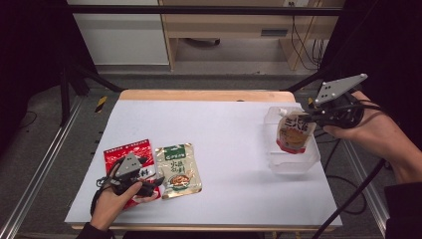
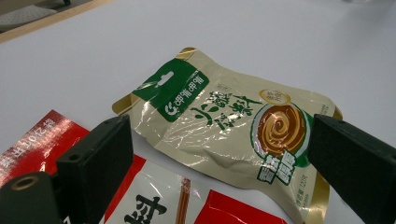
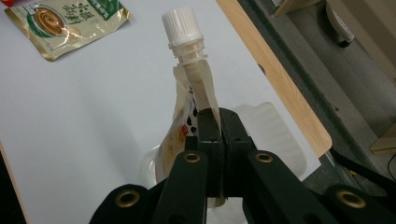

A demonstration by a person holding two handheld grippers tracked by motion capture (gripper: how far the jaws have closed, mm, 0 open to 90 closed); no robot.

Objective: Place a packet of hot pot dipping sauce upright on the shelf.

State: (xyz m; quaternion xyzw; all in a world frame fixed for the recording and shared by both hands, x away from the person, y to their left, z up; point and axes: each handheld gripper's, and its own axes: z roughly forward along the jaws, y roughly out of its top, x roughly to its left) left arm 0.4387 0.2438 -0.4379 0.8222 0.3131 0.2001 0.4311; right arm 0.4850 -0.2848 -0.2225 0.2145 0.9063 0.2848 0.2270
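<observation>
Bright, even overhead light; glare streaks the beige pouch (image 2: 224, 126) between the left gripper (image 2: 219, 154) jaws, whose near parts blur.

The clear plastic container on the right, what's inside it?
The spouted pouch stands partly inside the clear container, pinched near its top by the right claw. The pouch hides part of the container's floor.

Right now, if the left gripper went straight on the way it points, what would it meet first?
Probably the beige sauce packet: it lies between and just ahead of the open left gripper, beyond the red packet. Depth is uncertain.
</observation>
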